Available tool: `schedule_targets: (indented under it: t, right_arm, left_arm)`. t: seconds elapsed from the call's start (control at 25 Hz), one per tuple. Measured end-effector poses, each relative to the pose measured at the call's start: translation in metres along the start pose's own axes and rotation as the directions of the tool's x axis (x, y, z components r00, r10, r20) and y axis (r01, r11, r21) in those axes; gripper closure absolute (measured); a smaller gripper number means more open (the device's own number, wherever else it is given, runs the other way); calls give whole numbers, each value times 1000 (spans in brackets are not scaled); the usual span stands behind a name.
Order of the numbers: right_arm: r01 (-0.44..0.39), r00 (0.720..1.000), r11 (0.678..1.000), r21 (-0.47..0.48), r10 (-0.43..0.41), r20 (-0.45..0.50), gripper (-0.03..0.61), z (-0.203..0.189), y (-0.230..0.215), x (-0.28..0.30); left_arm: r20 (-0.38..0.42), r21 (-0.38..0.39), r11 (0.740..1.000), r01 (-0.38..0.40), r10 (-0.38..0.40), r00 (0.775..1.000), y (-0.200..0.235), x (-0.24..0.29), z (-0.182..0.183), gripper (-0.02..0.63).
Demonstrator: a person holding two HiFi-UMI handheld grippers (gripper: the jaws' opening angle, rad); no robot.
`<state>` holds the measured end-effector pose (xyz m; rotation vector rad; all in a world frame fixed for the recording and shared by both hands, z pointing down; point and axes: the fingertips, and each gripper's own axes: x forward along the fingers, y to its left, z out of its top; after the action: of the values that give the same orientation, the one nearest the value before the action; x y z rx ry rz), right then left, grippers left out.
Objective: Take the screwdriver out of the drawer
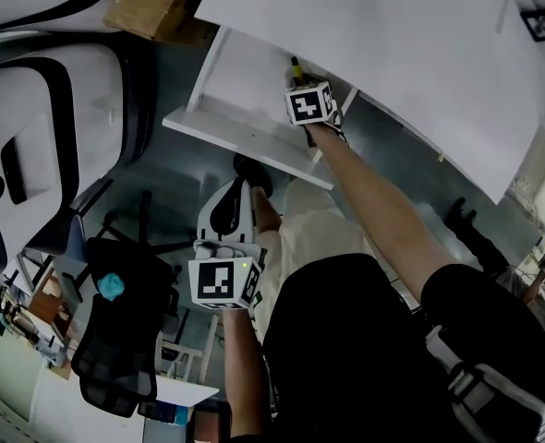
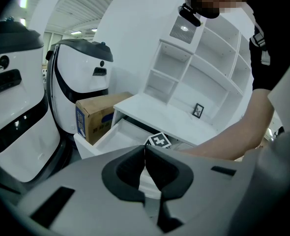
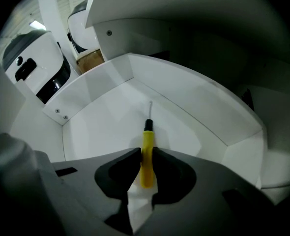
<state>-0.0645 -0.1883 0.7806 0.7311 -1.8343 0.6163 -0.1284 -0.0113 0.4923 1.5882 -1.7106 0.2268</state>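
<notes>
A white, open, shallow drawer [image 3: 194,100] is being worked in. Outside it, the left gripper [image 2: 145,156] is being kept clenched on nothing. The yellow-handled screwdriver with a black collar [image 3: 148,137] is being clamped between the right gripper [image 3: 146,155] pads, its thin shaft pointing away from them. A firm squeeze and a straight lift, clear of the far wall, are probably being called for.

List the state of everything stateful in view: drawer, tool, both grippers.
drawer, pulled open
screwdriver, inside the drawer, yellow handle gripped, tip pointing away from the gripper
right gripper, shut on the screwdriver handle
left gripper, shut, empty, held back from the drawer
</notes>
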Motion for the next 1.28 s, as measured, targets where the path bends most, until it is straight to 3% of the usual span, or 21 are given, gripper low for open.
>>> schedule_targets:
  t: [0.16,0.48,0.92,1.28]
  right_arm:
    - [-4,1000,999,-40,3,-9,490,-2,3,-1]
    - [-12,1000,994,-113,13,2,495,0,10,-14]
    - [-55,994,974,-220,75,83,497,10,40,-56]
    - [-41,980,974,-222,83,182,497,19,65,-130]
  left_arm:
    - [-22,19,1000,12,-11,1000,-3,-3,-6,589]
    - [26,36,999,3,-4,1000,-4,-12,5,589]
    - [51,48,999,9,-11,999,-1,-36,2,589]
    - [62,147,986,78,-88,994,-4,-78,13,589]
